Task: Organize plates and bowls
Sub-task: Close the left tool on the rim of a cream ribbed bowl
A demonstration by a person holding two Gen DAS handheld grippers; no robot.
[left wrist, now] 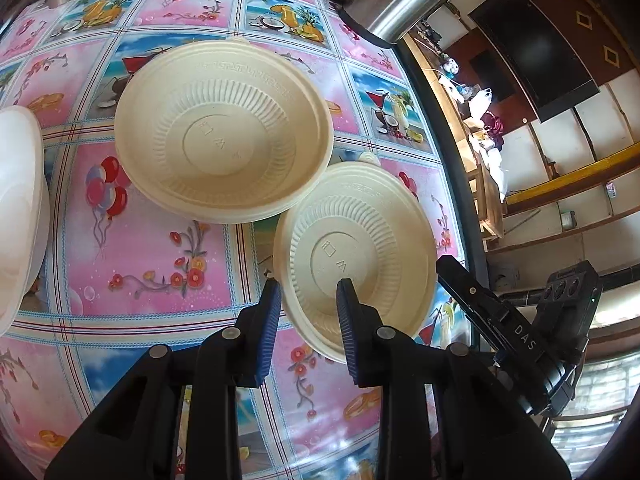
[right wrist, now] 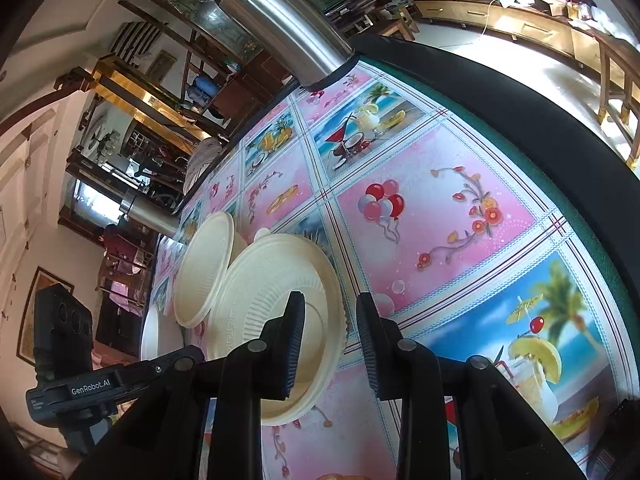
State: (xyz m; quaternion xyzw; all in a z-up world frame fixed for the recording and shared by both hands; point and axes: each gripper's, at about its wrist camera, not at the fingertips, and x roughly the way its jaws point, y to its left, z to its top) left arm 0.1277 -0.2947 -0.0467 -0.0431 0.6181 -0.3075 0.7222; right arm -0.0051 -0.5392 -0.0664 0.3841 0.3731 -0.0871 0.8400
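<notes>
Two cream ribbed bowls sit on the patterned tablecloth. In the left wrist view the larger-looking one [left wrist: 224,132] lies mid-table and the nearer one [left wrist: 356,256] lies by the table's right edge. My left gripper [left wrist: 308,284] is open and straddles the near bowl's left rim, one finger [left wrist: 348,304] inside, the other outside. In the right wrist view the near bowl [right wrist: 280,292] sits in front of the far bowl [right wrist: 204,272]. My right gripper [right wrist: 330,304] is open and straddles that near bowl's right rim. A white plate [left wrist: 18,216] shows at the left edge.
Two steel flasks stand at the table's far edge, one big [right wrist: 280,20] and one smaller [right wrist: 152,212]. The dark table rim [right wrist: 520,116] curves along the right. Beyond it are a wooden cabinet [right wrist: 520,24] and chairs. The right gripper's body [left wrist: 520,328] shows at right in the left wrist view.
</notes>
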